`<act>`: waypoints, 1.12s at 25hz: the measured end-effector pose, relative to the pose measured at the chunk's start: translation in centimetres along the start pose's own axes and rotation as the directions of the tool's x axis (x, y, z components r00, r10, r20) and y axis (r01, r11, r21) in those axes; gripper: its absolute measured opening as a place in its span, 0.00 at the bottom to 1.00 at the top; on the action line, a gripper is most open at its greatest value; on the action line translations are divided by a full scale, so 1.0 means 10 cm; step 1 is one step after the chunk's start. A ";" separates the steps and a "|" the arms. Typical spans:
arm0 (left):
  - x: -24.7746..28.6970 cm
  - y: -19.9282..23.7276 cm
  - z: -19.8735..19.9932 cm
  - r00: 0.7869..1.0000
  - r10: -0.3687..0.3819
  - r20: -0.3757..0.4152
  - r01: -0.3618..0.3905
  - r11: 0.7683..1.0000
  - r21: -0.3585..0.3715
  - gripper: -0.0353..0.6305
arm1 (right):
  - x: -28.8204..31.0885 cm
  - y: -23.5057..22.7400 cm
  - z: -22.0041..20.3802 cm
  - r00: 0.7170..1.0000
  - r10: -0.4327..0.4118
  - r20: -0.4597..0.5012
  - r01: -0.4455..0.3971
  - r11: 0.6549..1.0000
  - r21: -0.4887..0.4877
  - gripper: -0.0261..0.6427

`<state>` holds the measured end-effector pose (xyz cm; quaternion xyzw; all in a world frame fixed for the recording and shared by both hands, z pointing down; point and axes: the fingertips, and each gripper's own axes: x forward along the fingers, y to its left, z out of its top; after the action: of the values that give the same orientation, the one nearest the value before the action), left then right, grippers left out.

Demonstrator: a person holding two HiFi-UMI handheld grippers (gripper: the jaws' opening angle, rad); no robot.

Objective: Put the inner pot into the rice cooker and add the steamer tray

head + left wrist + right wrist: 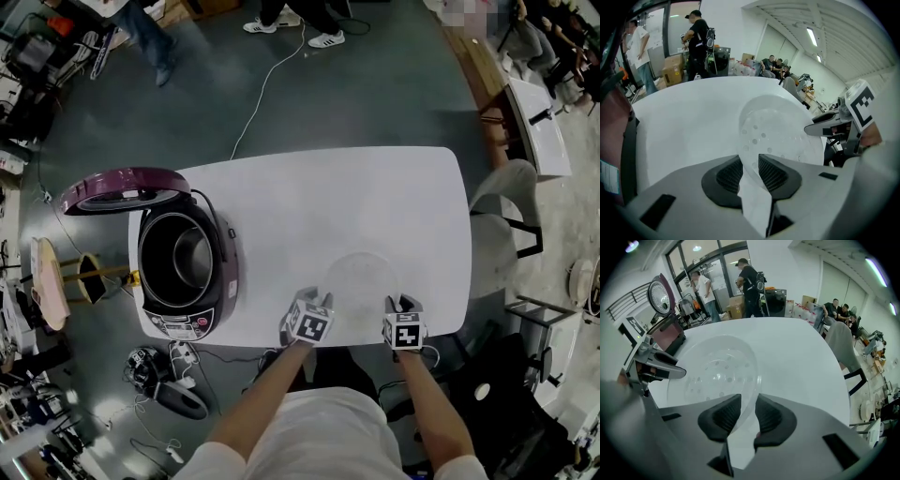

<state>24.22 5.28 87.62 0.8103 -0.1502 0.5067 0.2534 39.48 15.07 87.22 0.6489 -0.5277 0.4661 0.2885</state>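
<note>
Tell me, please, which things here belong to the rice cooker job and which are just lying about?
Job: rice cooker, lid open; inner pot, already inside it; steamer tray on the table; left tool and right tool at its rim.
Lying about: white chair; floor cable.

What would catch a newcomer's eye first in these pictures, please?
The purple rice cooker stands open at the left end of the table, its inner pot already inside. At the near edge lies a clear steamer tray, its rim between the jaws of the left gripper and the right gripper.
</note>
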 end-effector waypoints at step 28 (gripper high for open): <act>-1.94 0.81 0.22 0.969 0.144 0.200 -0.110 0.979 -0.169 0.23 | -1.04 1.42 1.44 0.978 0.119 0.174 -0.068 0.960 -0.272 0.20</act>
<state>13.23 -2.93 71.58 0.8257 -0.2673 0.4196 0.2658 30.13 2.97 70.34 0.6199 -0.6403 0.3412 0.2988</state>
